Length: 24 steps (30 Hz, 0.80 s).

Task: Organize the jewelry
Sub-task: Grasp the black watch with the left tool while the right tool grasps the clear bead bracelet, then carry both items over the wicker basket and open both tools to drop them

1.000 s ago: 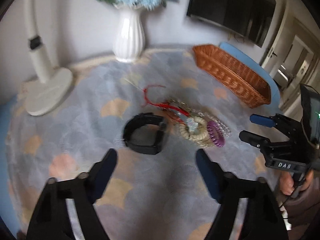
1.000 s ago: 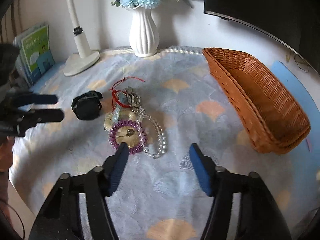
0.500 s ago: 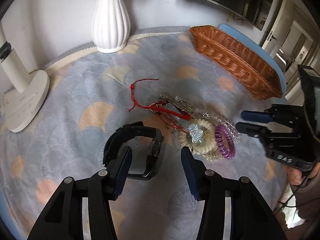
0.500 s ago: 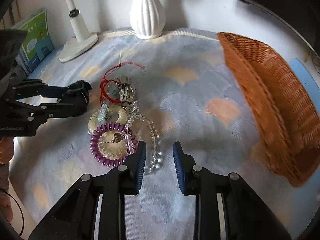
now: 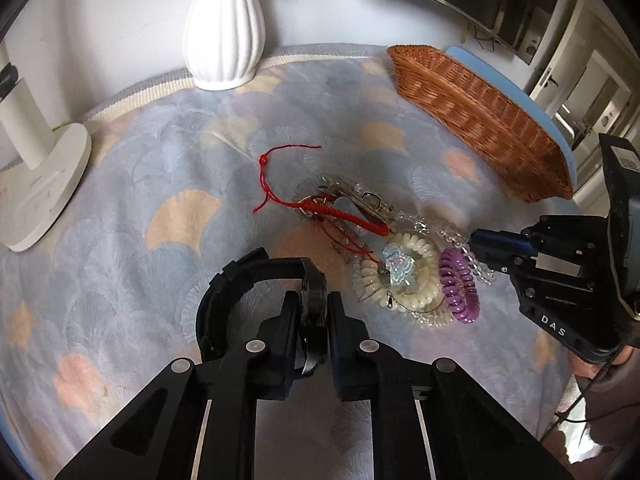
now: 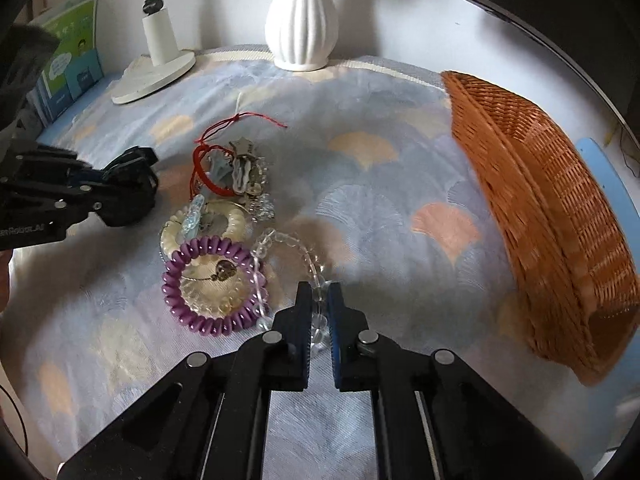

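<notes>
Nearest the cameras, the left gripper (image 5: 313, 316) has its jaws closing on the matte black watch (image 5: 256, 292), pinched by its thick band, while the right gripper (image 6: 319, 312) has its jaws closing on the glassy clear bead bracelet (image 6: 308, 264), both on the soft, fan-patterned cloth (image 6: 380, 184) covering the worktop. Just beyond lie a glossy purple coil hair tie (image 6: 212, 284), a cream coil tie (image 5: 400, 276) and a thin red braided cord (image 5: 320, 208) in a tangle. Farther off stand a long woven wicker basket (image 5: 480, 120) and a ribbed white vase (image 5: 224, 28).

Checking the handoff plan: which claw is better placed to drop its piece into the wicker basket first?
Probably the right claw: its jaws are closing on the clear bead bracelet, nearer the wicker basket. The left claw, closing on the black watch, sits farther away.
</notes>
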Available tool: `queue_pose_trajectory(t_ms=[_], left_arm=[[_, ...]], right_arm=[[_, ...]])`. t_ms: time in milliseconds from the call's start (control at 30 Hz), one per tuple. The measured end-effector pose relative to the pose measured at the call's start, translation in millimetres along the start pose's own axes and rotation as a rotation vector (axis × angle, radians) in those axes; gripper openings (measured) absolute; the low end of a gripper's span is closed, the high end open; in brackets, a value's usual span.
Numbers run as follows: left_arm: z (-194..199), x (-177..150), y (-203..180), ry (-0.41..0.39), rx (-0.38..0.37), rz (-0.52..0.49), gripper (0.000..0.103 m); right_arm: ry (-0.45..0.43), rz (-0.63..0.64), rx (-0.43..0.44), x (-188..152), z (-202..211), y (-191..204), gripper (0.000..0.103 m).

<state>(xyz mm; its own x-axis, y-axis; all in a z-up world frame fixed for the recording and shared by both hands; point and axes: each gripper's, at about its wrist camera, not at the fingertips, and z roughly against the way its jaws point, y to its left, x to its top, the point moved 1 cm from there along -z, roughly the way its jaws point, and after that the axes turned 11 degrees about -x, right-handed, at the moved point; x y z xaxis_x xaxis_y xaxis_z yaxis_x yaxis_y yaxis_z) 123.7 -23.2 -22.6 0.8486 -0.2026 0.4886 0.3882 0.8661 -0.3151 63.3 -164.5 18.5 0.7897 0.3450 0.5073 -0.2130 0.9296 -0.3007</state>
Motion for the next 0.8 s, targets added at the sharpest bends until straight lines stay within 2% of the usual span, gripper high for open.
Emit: queue_pose_trajectory(t_ms=[233, 400, 600, 800], left_arm=[[28, -10, -9, -0.057, -0.008, -0.017, 0.014], [56, -3, -28, -0.108, -0.021, -0.041, 0.014], [73, 30, -75, -0.136, 0.009, -0.120, 0.014], [51, 85, -136, -0.130, -0.048, -0.186, 0.014]], right_arm=[[-0.057, -0.057, 0.001, 1, 32, -25, 0.010], [-0.125, -0.086, -0.003, 5, 67, -45, 0.010], [-0.212, -0.169, -0.018, 6, 103, -95, 0.010], [-0.260, -0.264, -0.083, 8, 119, -166, 0.010]])
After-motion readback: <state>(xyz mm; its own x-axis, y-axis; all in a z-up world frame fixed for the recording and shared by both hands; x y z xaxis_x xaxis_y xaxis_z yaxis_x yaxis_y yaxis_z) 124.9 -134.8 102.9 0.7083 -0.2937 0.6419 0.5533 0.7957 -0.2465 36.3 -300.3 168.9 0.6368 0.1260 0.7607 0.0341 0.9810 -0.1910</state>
